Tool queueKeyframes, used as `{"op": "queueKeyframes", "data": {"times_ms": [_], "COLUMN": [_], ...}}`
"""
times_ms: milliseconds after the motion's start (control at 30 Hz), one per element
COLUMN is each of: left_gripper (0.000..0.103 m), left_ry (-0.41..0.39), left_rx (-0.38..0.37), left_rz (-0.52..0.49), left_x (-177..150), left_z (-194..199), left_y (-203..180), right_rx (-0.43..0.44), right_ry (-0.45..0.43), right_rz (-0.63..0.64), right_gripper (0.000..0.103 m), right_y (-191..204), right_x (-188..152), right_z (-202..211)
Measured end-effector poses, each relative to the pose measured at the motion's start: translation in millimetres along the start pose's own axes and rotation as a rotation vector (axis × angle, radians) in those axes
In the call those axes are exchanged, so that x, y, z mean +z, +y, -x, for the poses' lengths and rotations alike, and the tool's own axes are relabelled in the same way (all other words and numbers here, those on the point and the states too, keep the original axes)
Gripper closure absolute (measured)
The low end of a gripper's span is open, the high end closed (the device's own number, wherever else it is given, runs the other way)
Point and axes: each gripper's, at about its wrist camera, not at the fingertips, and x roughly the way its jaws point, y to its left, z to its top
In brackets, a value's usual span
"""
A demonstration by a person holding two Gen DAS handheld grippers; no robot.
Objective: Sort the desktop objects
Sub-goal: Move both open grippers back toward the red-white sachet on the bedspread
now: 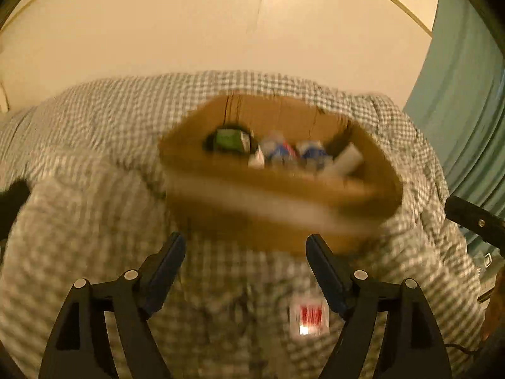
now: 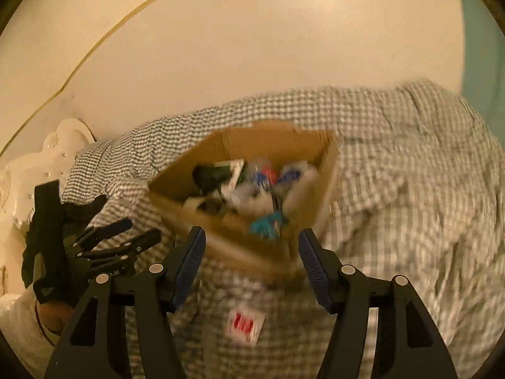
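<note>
An open cardboard box (image 1: pixel 284 202) stands on a grey-and-white checked cloth (image 1: pixel 94 221). It holds several small items, among them a green packet (image 1: pixel 228 139), blue-and-red packets (image 1: pixel 281 150) and a white tube (image 1: pixel 347 159). In the right wrist view the box (image 2: pixel 328 170) also shows a teal item (image 2: pixel 265 225) near its front. A small white-and-red packet (image 1: pixel 309 315) lies on the cloth in front of the box, also in the right wrist view (image 2: pixel 244 325). My left gripper (image 1: pixel 246 246) is open and empty, just short of the box. My right gripper (image 2: pixel 252 240) is open and empty at the box's near wall. Both views are blurred.
The left gripper (image 2: pixel 104 246) shows at the left of the right wrist view, beside a white ornate object (image 2: pixel 41 164). A cream wall (image 1: pixel 221 31) stands behind the cloth and a teal curtain (image 1: pixel 467 110) hangs at the right. A black bar (image 1: pixel 473 221) pokes in at the right edge.
</note>
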Motion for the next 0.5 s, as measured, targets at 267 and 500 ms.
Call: {"op": "queueKeyframes", "data": {"times_ms": [267,500], "left_gripper": [0.021,0.025], "left_ry": [0.186,0.341], "left_rx": [-0.065,-0.059], "left_rz": [-0.037,-0.027], "left_x": [-85,-109], "left_z": [-13,-55], "left_y": [-37,-38], "right_rx": [-0.062,-0.086], "right_ry": [0.049,0.068], "right_rz": [-0.035,0.004], "right_gripper": [0.042,0.039], "right_y": [-9,-2], "right_x": [-43,-52], "right_z": [2,-2]}}
